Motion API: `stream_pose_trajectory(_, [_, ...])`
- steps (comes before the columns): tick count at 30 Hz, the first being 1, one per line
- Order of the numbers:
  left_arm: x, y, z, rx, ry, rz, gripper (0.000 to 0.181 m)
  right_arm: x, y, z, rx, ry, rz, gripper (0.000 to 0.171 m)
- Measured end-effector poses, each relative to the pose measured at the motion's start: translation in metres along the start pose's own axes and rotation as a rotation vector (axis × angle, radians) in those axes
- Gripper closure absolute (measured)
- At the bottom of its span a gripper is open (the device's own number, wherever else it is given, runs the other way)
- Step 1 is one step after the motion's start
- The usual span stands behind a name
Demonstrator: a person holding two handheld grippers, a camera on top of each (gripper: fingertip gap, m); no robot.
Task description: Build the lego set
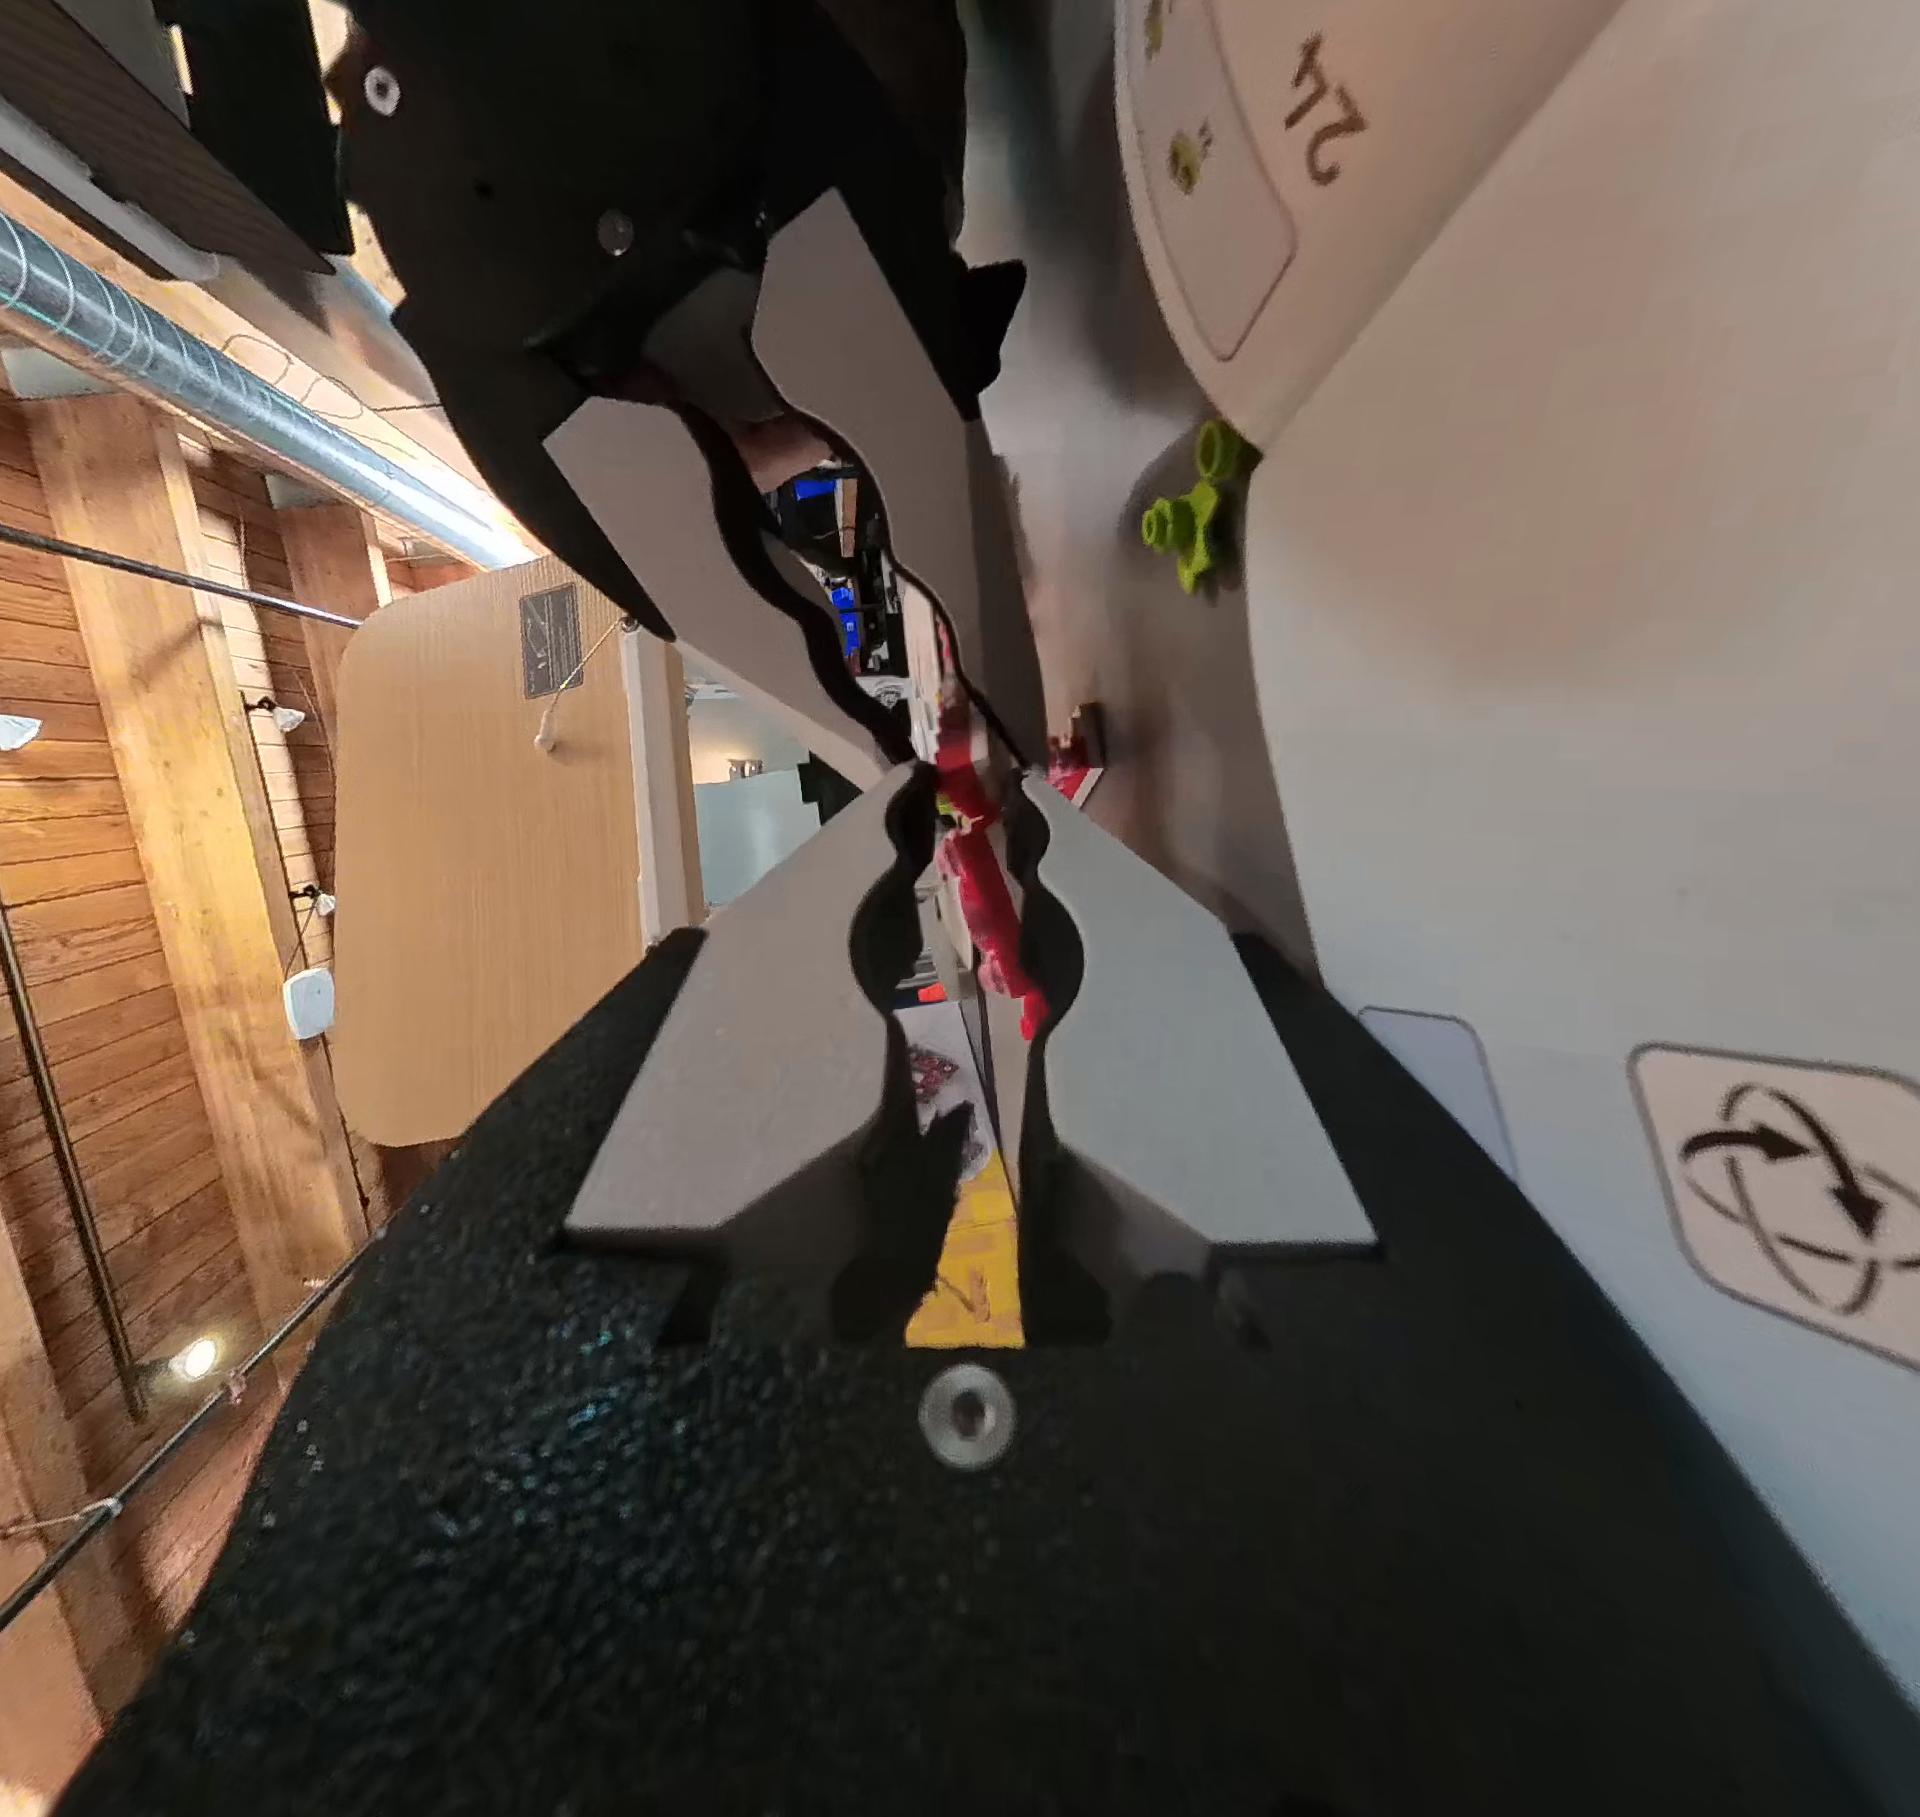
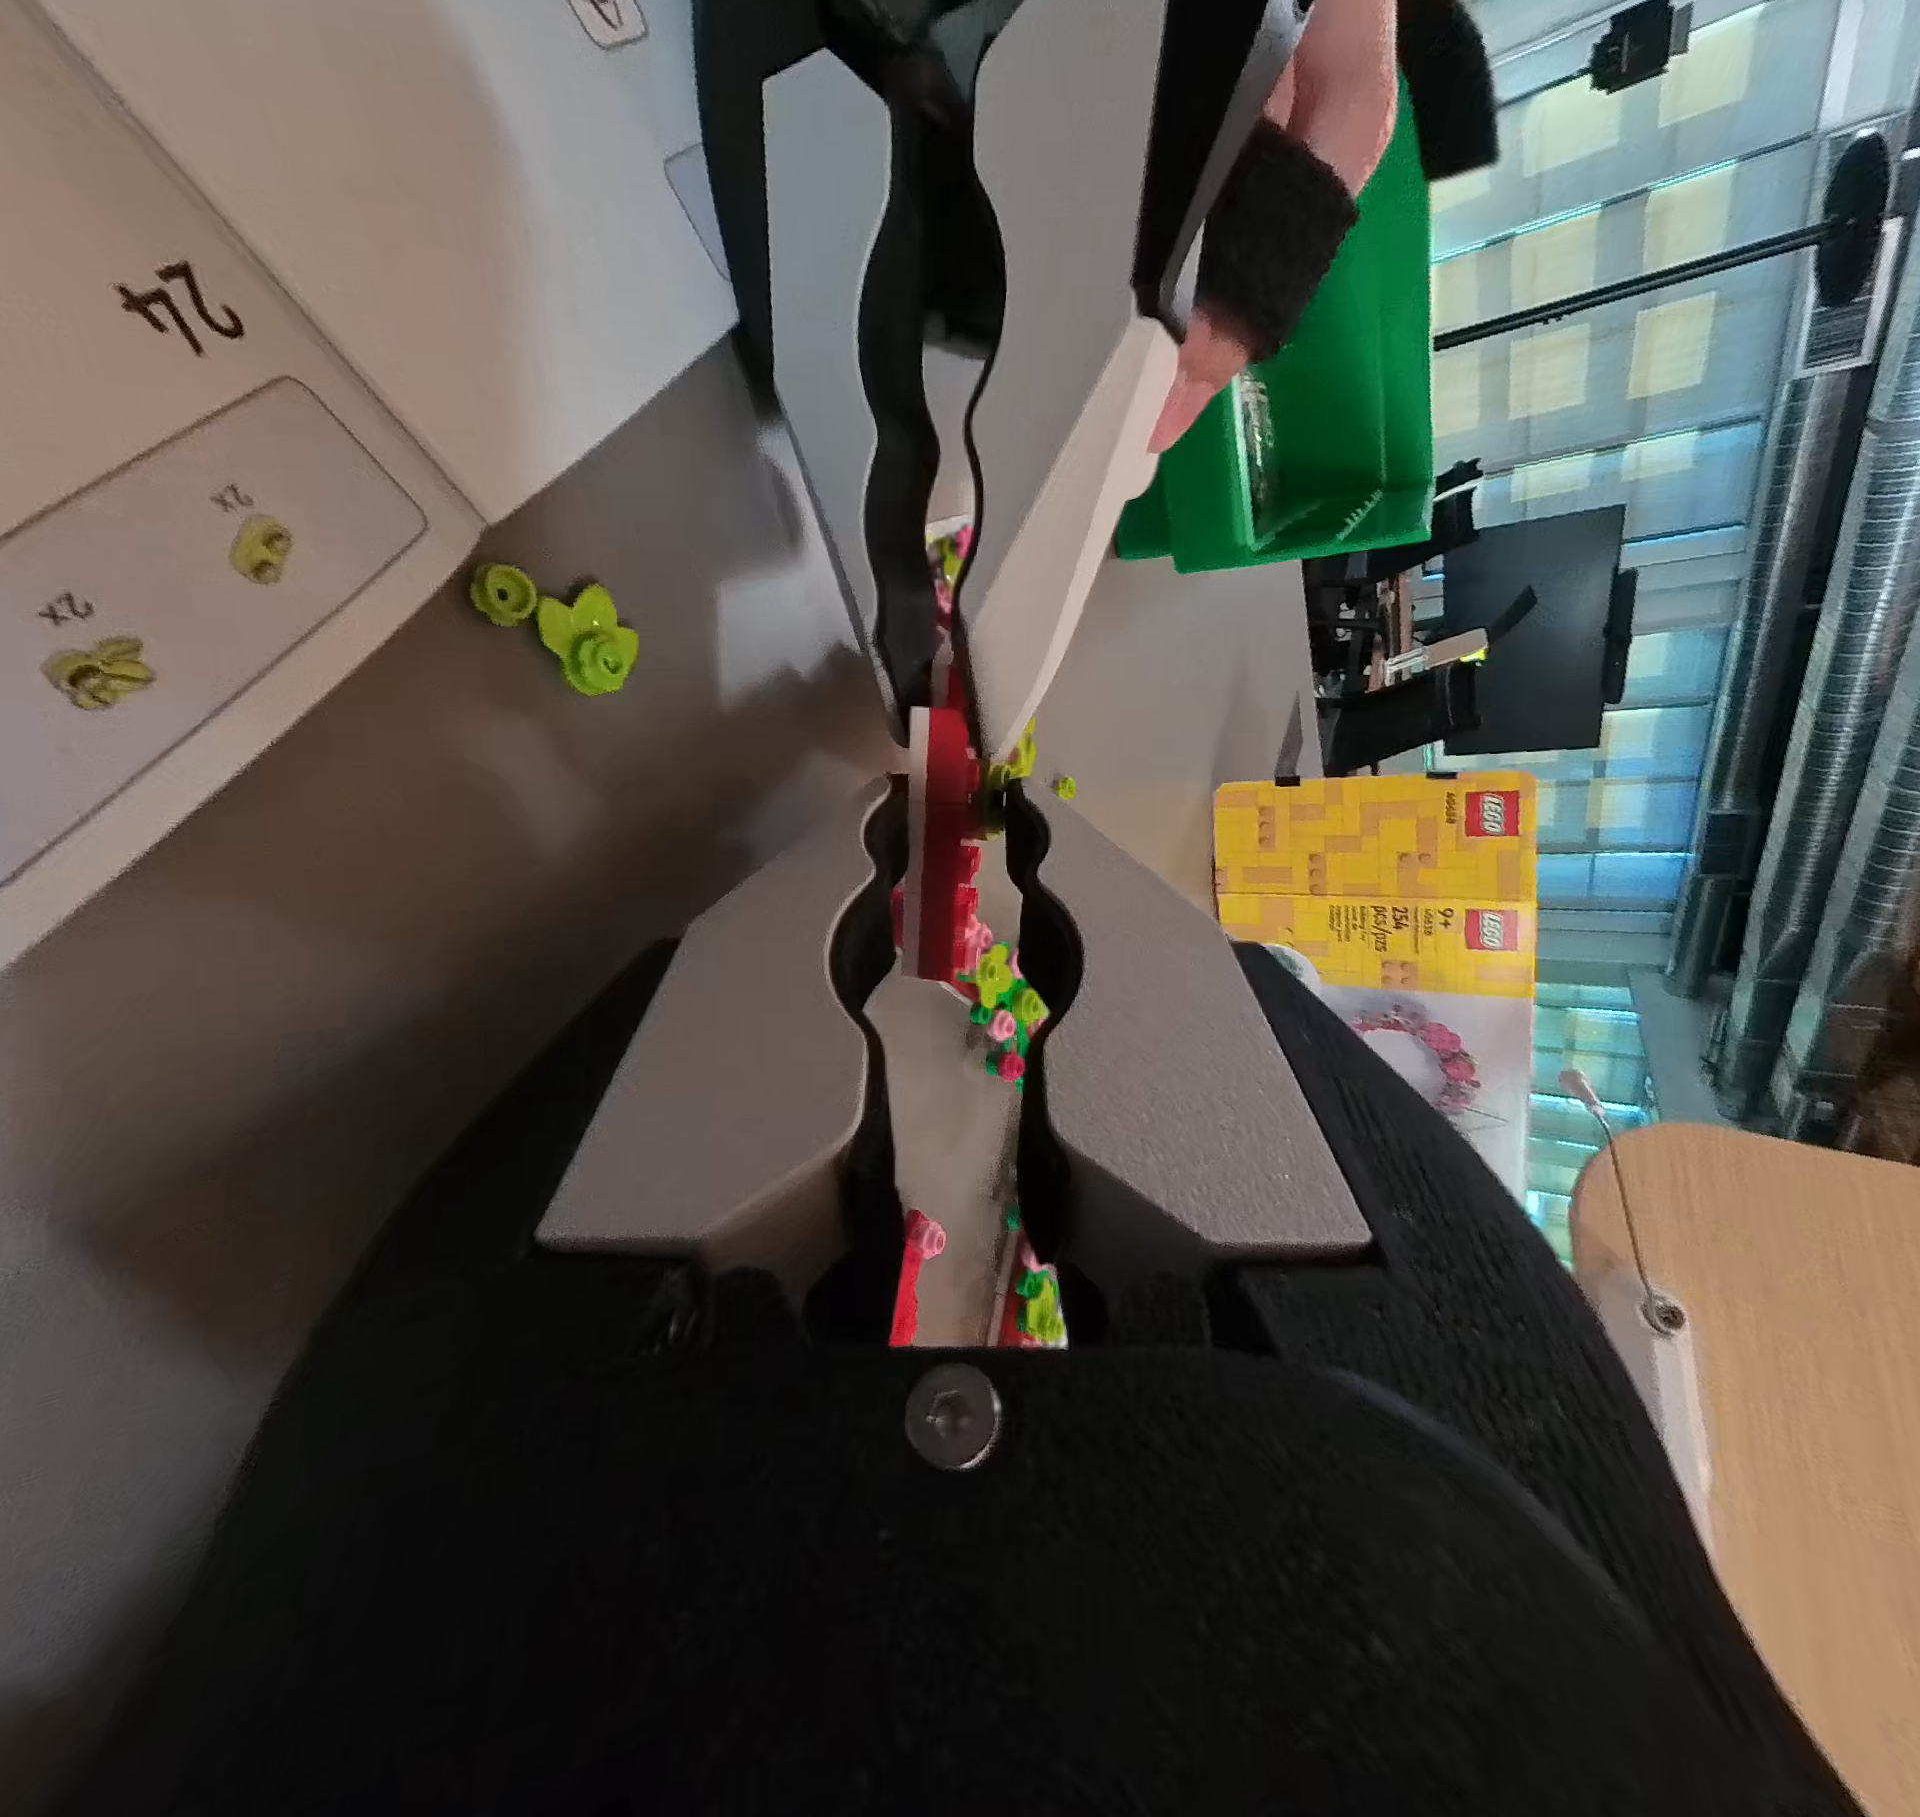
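Two pairs of tongs are met tip to tip over the counter (image 2: 665, 936), and one build is shared between them. Nearest in the right wrist view, the right tongs (image 2: 951, 791) are closed on the red lego assembly (image 2: 940, 863), a red piece with a white edge carrying small lime and pink flower bits; it is held edge-on in the narrow gap. Directly ahead, the left tongs (image 2: 940, 718) are pinched on the far end of the same assembly. Judged from this, the piece is braced from both ends so it can be turned or pressed without slipping.

From the left wrist view the same grip is confirmed: the left tongs (image 1: 971, 780) are clamped on the red assembly (image 1: 982, 894), with the right tongs (image 1: 961, 749) closing in from ahead.

Beyond and to the left of the right tongs, two loose lime green pieces (image 2: 556, 624) are lying on the counter, just beside the edge of the open instruction booklet (image 2: 312, 209); probably the next parts to be fitted. Open counter is left between them and the tongs, so a reach looks unobstructed.

Farther to the right, a yellow lego box (image 2: 1371, 884) and a green bin (image 2: 1340, 396) are set well apart from the work.
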State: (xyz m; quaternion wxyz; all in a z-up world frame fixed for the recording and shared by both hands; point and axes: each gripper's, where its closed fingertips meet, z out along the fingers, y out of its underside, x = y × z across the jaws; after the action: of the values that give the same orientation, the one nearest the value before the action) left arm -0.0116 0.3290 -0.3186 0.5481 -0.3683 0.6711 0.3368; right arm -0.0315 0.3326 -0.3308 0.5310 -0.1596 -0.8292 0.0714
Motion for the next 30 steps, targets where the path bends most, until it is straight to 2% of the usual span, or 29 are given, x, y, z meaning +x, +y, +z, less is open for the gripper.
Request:
stream_pose_trajectory(14, [0.001, -0.003, -0.002, 0.011, -0.002, 0.010, 0.171, -0.002, -0.002, 0.000, -0.007, 0.000, -0.007, 0.154])
stream_pose_trajectory(21, [0.003, -0.004, -0.002, 0.016, 0.012, -0.002, 0.171, -0.003, -0.001, 0.000, -0.045, 0.023, -0.097, 0.156])
stream_pose_trajectory(25, [0.004, -0.005, -0.002, 0.042, 0.041, -0.085, 0.170, -0.004, -0.001, 0.001, -0.043, 0.018, -0.084, 0.156])
stream_pose_trajectory(30, [-0.019, -0.003, -0.007, 0.104, -0.026, -0.302, 0.143, 0.005, 0.002, -0.009, -0.069, 0.068, -0.090, 0.155])
